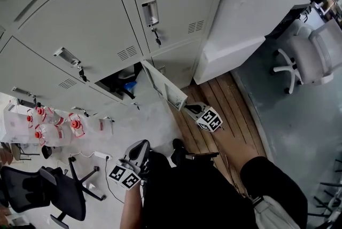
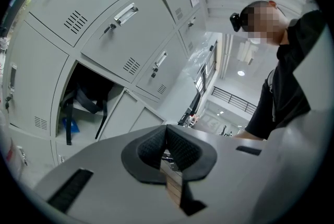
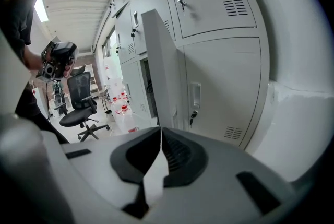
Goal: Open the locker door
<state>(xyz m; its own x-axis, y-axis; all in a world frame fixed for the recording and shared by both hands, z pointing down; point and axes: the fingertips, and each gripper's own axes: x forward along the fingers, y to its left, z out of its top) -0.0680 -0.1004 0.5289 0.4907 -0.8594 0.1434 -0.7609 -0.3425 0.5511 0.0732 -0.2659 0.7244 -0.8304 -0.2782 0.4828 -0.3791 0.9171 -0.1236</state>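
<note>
Down on the lower row of that locker bank, is the locker door (image 1: pixel 163 88) open or not? Can't work out what's left to do. (bolt_fan)

Yeah, looks open to me. It's swung well out from its frame, with the free edge sticking out over the wooden floor (image 1: pixel 235 132). You can see straight into the compartment (image 1: pixel 118 83): something dark with straps hangs in there, with a blue bit lower down. So the door sits the way the task wants it. Every other locker in shot is shut.

Right gripper (image 1: pixel 189 110) is down by the door's bottom outer corner, jaws squeezed together till the pads meet. In its own view the door's edge rises right above the tips. I can't tell if it's pinching the sheet metal or just sitting next to it.

Left gripper (image 1: pixel 140 149) is held back near the person's body, well apart from the door. Its jaws are closed too, with nothing between them.

My guess: basically done, at most a touch more swing if they want it wider. (rig_lurker)
</note>
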